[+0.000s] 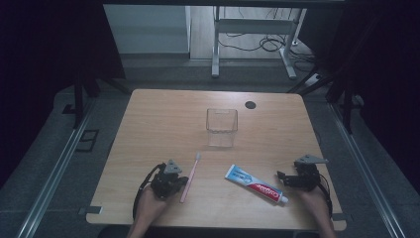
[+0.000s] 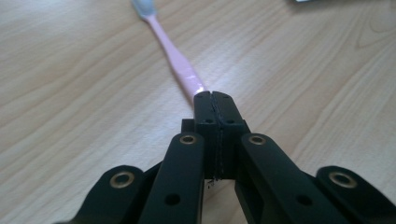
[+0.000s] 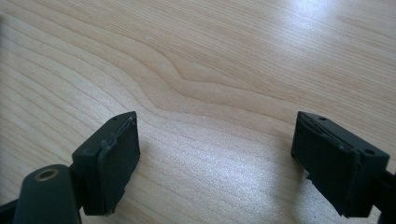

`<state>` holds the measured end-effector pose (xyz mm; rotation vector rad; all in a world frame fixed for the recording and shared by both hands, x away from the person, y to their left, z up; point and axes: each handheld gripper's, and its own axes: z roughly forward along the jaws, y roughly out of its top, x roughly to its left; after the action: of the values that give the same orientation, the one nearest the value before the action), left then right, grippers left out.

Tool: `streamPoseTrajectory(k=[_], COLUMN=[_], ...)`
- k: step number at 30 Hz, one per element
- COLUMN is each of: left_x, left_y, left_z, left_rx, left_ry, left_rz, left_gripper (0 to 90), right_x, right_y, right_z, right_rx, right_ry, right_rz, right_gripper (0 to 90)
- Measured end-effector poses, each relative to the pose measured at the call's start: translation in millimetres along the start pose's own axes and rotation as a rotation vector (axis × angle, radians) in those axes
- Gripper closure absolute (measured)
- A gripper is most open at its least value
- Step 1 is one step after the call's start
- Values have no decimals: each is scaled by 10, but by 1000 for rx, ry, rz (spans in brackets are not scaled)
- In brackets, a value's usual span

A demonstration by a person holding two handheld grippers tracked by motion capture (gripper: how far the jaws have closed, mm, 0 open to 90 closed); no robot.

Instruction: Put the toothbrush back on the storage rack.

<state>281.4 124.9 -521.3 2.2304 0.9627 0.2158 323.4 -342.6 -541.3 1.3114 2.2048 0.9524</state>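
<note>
A pink toothbrush (image 1: 192,171) lies on the wooden table (image 1: 148,129) at the front left, head pointing away. My left gripper (image 1: 184,182) is at its handle. In the left gripper view the jaws are pressed together (image 2: 212,95), and the toothbrush (image 2: 173,65) runs out from their tips, pinched at the handle. A blue, white and red toothpaste tube (image 1: 255,184) lies at the front right. My right gripper (image 1: 281,177) rests just right of the tube's cap end. Its jaws stand wide apart (image 3: 217,158) over bare wood, with nothing between them.
A clear square cup (image 1: 221,124) stands upright at the middle of the table, beyond the toothbrush. A black round cap (image 1: 250,104) sits in the tabletop near the far edge. A metal frame (image 1: 255,29) stands on the floor behind the table.
</note>
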Motion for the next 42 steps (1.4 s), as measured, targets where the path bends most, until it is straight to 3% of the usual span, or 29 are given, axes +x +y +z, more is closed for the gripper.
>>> streamPoseTrajectory(k=[14,28,34,38,42], left_x=[-158,8,118,163,136], left_y=[3,-35,-62,-81,-58], left_z=[118,41,-10,-23,-42], left_rx=[34,53,56,54,53], left_ry=[-39,-6,33,27,21], left_rz=[24,2,-11,-26,-14], left_gripper=[895,892,888,890,889], right_x=[1,1,1,1,1], right_y=[0,0,0,0,0], right_z=[0,0,0,0,0], right_rx=[1,1,1,1,1], right_ry=[1,1,2,2,2], right_rz=[0,0,0,0,0], right_gripper=[146,145,145,145,145])
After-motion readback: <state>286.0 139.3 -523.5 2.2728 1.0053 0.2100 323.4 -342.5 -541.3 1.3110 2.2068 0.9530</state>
